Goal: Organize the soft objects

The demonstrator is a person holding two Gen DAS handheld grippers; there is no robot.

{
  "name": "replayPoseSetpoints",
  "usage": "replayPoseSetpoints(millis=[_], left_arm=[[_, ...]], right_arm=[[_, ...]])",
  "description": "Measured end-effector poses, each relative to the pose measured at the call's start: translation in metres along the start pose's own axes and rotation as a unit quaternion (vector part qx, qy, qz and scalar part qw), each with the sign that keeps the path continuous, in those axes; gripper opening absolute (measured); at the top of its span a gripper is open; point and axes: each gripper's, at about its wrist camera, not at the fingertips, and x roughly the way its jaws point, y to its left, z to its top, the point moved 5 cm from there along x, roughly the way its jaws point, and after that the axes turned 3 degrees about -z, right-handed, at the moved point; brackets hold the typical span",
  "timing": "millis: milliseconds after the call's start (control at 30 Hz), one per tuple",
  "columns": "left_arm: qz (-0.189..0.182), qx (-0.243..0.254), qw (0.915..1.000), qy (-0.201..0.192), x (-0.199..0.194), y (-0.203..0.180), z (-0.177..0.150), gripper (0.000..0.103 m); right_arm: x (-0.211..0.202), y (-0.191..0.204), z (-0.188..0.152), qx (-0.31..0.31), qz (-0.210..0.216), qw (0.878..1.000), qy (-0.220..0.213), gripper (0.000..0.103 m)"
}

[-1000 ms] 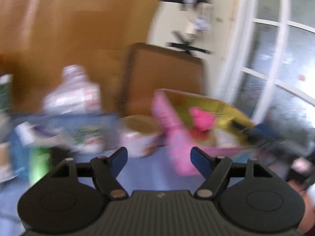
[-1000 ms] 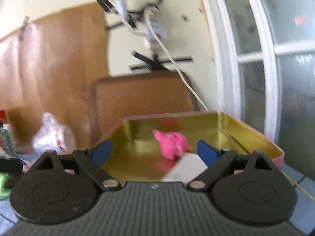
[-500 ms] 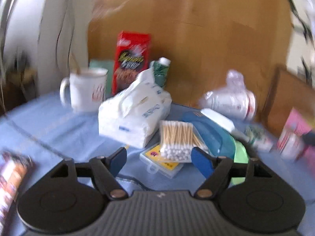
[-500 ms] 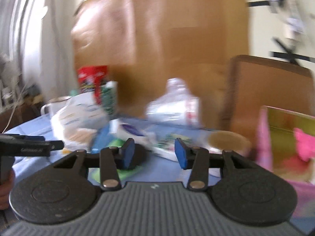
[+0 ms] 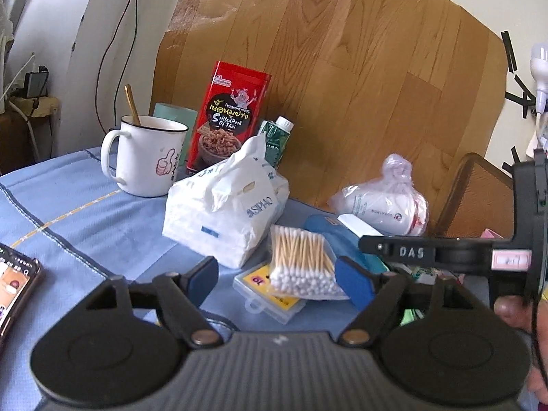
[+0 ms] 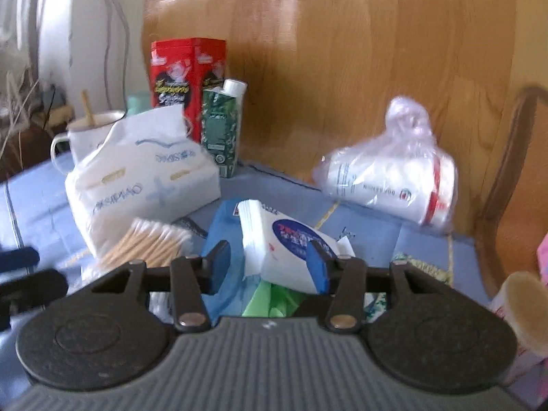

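A white soft tissue pack (image 5: 222, 219) lies on the blue cloth; it also shows in the right wrist view (image 6: 144, 181). A bag of cotton swabs (image 5: 301, 263) lies on a small yellow-labelled case (image 5: 270, 294), between my open left gripper's (image 5: 279, 279) fingers and just beyond them. My right gripper (image 6: 270, 265) is open, its fingers on either side of a small white tissue packet (image 6: 284, 246) with a blue label, which rests on a blue pouch (image 6: 222, 236). I cannot tell whether the pads touch it. The right gripper's body appears at the right of the left wrist view (image 5: 445, 253).
A white mug (image 5: 147, 156) with a spoon, a red snack tin (image 5: 229, 120), a green carton (image 5: 275, 140) and bagged paper cups (image 5: 387, 205) stand behind. A phone (image 5: 13, 284) lies at the left. A chair back (image 6: 507, 178) stands at the right.
Both grippers swung left from the gold tin to the cluttered pile. The right gripper has come down around the small tissue packet, and its fingers have narrowed from wide open a second ago.
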Motion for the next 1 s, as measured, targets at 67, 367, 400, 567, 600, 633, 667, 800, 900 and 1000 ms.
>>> replayPoseSetpoints(millis=[67, 367, 400, 567, 600, 633, 667, 800, 900, 1000], left_arm=[[-0.002, -0.001, 1.0000, -0.001, 0.000, 0.000, 0.000, 0.079], [-0.002, -0.004, 1.0000, 0.002, 0.001, 0.002, 0.000, 0.079], [-0.001, -0.005, 1.0000, 0.004, 0.001, 0.002, 0.000, 0.079], [-0.001, -0.011, 0.9998, 0.015, 0.005, 0.005, 0.000, 0.080], [0.004, -0.012, 0.9998, 0.017, 0.006, 0.005, -0.001, 0.080], [0.006, -0.011, 0.9998, 0.018, 0.007, 0.005, 0.000, 0.080], [0.008, -0.011, 0.9998, 0.017, 0.006, 0.006, 0.000, 0.080], [0.013, -0.004, 0.9999, 0.007, 0.003, 0.005, 0.000, 0.081], [0.013, 0.004, 0.9999, 0.006, 0.004, 0.002, 0.000, 0.081], [0.012, 0.010, 0.9999, 0.008, 0.006, 0.000, 0.000, 0.081]], right_arm=[[-0.006, -0.005, 0.000, 0.011, 0.004, 1.000, 0.006, 0.013], [-0.085, -0.010, -0.021, -0.052, 0.006, 0.997, -0.060, 0.002], [-0.099, -0.009, -0.030, -0.066, 0.010, 0.996, -0.067, 0.002], [-0.134, -0.014, -0.068, -0.096, 0.031, 0.994, -0.039, 0.004], [-0.134, -0.015, -0.067, -0.093, 0.028, 0.994, -0.041, 0.004], [-0.133, -0.016, -0.064, -0.090, 0.022, 0.995, -0.046, 0.005], [-0.129, -0.017, -0.059, -0.088, 0.018, 0.995, -0.051, 0.012], [-0.102, -0.006, -0.043, -0.093, 0.014, 0.993, -0.067, 0.058], [-0.072, 0.004, -0.041, -0.132, 0.000, 0.990, -0.056, 0.058], [-0.046, 0.006, -0.043, -0.166, -0.019, 0.985, -0.037, 0.055]])
